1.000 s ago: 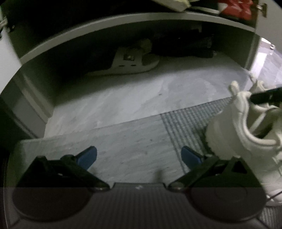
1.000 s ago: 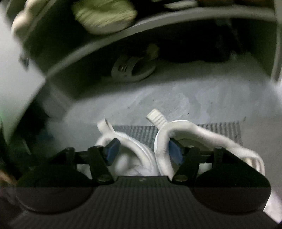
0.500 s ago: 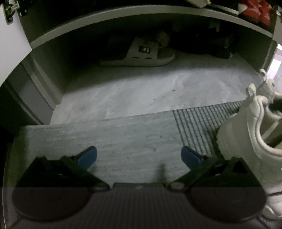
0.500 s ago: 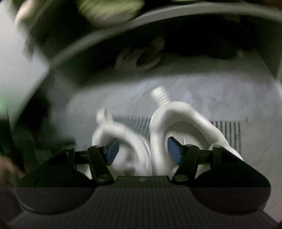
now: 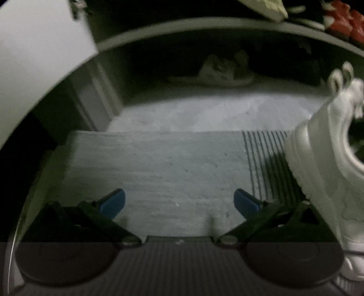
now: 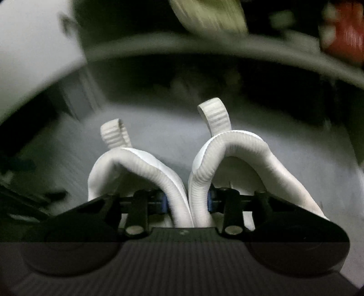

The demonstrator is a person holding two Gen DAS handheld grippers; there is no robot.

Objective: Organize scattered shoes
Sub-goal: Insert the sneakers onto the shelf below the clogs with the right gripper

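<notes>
In front of the open shoe cabinet [image 5: 218, 25], the left gripper [image 5: 179, 202] is held low and level over the grey floor [image 5: 159, 164], its blue fingertips [image 5: 112, 202] spread wide with nothing between them. The right gripper [image 6: 186, 202] faces the same cabinet with its jaws pressed together on the adjoining inner collars of the pair of white sneakers [image 6: 227, 159], pinching both shoes as one unit.

The sneakers hang heel-up: both heel pull tabs [image 6: 216, 116] point toward the cabinet, and each long axis runs away from the camera, toes hidden behind the gripper body. In the left wrist view the pair appears at the right edge, beside the ribbed mat [image 5: 268, 154].

A pale sandal [image 5: 218, 72] lies in the lower compartment. Red shoes [image 5: 343, 20] and a light shoe [image 6: 209, 16] occupy the shelf above. A white door [image 5: 34, 57] stands at the left.
</notes>
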